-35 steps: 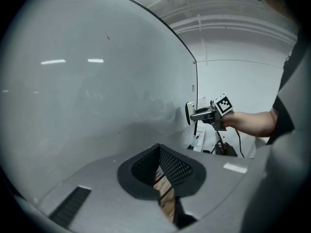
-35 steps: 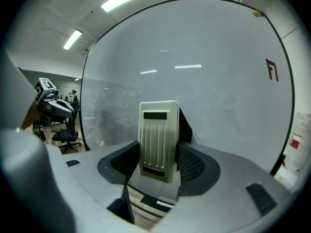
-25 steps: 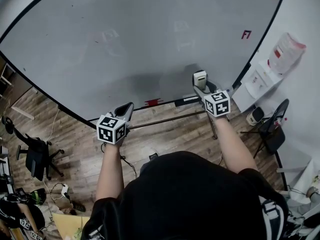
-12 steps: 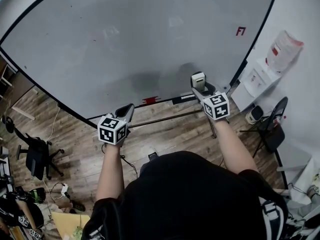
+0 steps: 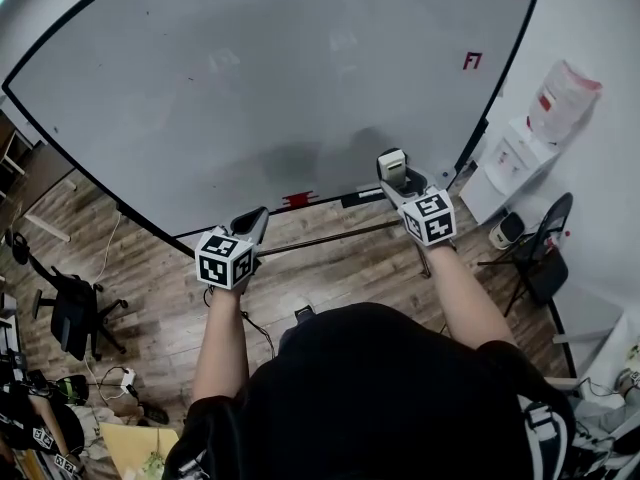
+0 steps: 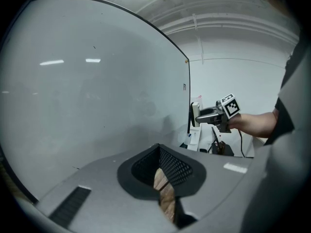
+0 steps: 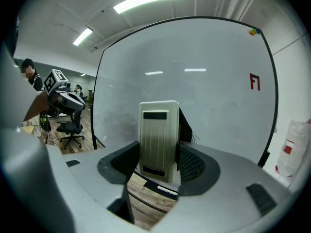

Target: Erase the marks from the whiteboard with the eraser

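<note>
Step in hand: carrying the eraser to the marks; no wiping contact is evident.

- The right claw (image 5: 397, 173) pinches the eraser (image 5: 394, 159) upright between its jaws, as the right gripper view confirms.
- The eraser sits at lower centre-right of the head view, near the bottom edge of the whiteboard (image 5: 250, 88).
- The left claw (image 5: 254, 219) is pressed together, empty, and idle at lower left.
- A red mark (image 5: 471, 61) remains at the upper right, well apart from the eraser. Faint traces (image 5: 345, 41) show at upper centre.

Next move, as judged: raise the eraser up and right, set its pad flat on the board and sweep across the red mark.

Against the earlier frames, the board and red mark have drifted left. The eraser has scarcely shifted, and the left claw is unchanged.
</note>
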